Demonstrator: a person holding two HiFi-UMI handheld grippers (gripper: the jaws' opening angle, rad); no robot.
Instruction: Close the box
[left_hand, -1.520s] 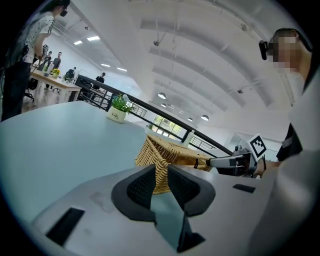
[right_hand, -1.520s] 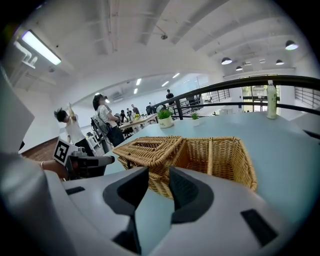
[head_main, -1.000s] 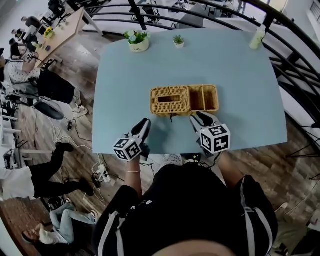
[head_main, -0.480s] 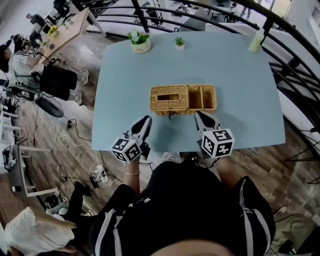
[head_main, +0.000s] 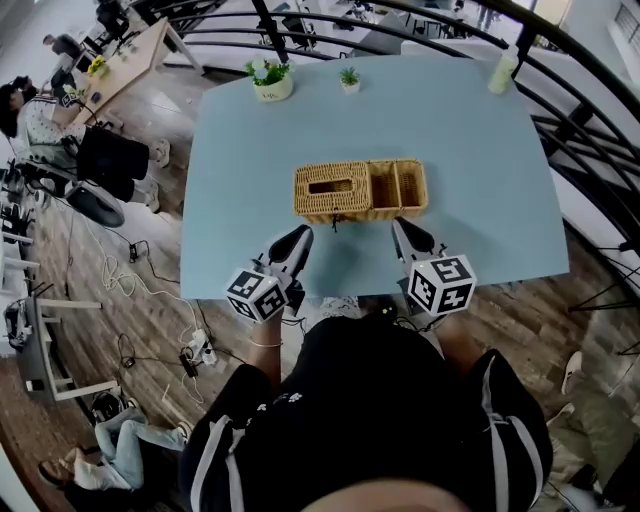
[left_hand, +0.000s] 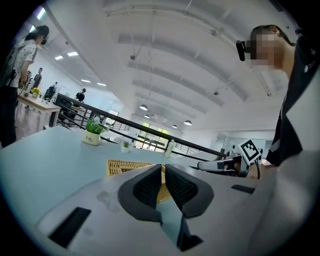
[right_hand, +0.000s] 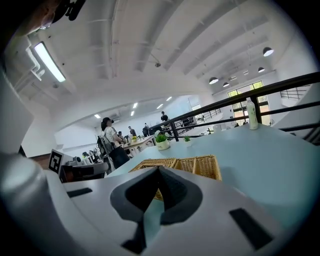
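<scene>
A woven wicker box (head_main: 360, 190) is seen from above, set near the middle of a pale blue table (head_main: 470, 150). Its left half is covered by a slotted lid, and two open compartments are shown on its right. The left gripper (head_main: 298, 238) and the right gripper (head_main: 402, 228) are held at the table's near edge, pointed towards the box but apart from it. The left gripper's jaws have just been closing and are pressed together, with nothing caught between them. The right gripper's jaws are likewise clenched on nothing. A potted plant (head_main: 268, 82), a smaller plant (head_main: 348, 77) and a bottle (head_main: 503, 72) are placed along the far edge.
</scene>
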